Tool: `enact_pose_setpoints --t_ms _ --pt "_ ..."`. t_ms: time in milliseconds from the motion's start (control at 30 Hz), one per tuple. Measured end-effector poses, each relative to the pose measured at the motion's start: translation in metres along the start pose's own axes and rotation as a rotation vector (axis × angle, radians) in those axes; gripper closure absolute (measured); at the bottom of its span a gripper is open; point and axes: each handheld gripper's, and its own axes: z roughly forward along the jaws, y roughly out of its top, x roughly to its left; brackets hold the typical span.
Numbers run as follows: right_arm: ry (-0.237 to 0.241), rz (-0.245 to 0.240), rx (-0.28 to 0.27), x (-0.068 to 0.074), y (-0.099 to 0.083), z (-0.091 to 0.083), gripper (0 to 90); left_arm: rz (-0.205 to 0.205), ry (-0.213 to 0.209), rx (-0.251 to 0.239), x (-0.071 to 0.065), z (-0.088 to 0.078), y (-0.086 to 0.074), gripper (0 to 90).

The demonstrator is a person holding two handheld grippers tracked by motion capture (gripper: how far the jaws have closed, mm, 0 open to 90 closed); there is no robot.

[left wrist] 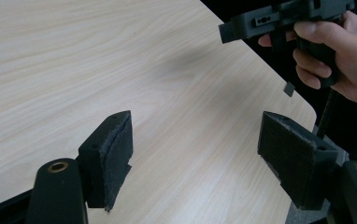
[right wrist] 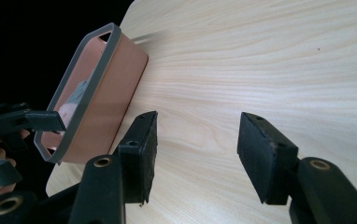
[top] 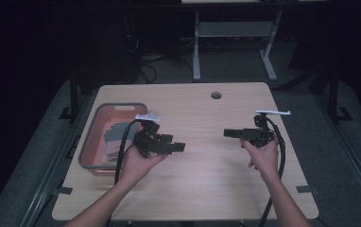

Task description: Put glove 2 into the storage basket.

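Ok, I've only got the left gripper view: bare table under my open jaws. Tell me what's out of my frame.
Observer: A salmon bin with a grey rim sits at the table edge, beside your left hand-held gripper.
Operator: Say what's in it.
Observer: Folded grey fabric; I can't tell what kind.
Operator: Check the other jaws.
Observer: The right hand-held gripper is open, with nothing between its jaws, and faces the bin.

Left tongs (top: pixel 176 147) agape, right tongs (top: pixel 227 133) agape, tips facing inward
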Motion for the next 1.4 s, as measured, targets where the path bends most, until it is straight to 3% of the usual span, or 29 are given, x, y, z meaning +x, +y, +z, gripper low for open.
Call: enact_pose_setpoints --t_ms 700,967,1300,1400 --pt "0.014 0.043 0.008 -0.031 -0.027 -0.011 44.2 0.017 -0.047 0.006 -0.011 0.023 -0.023 25.7" --pt "0.029 0.059 0.004 -0.037 -0.037 -0.014 42.5 0.046 -0.056 0.022 -0.015 0.031 -0.034 25.8" --pt "0.046 0.055 0.009 -0.042 -0.054 -0.016 40.2 0.043 -0.069 0.021 -0.018 0.034 -0.050 25.5" --pt "0.052 0.041 0.002 -0.043 -0.061 -0.019 39.5 0.062 -0.072 0.023 -0.021 0.035 -0.054 25.2"
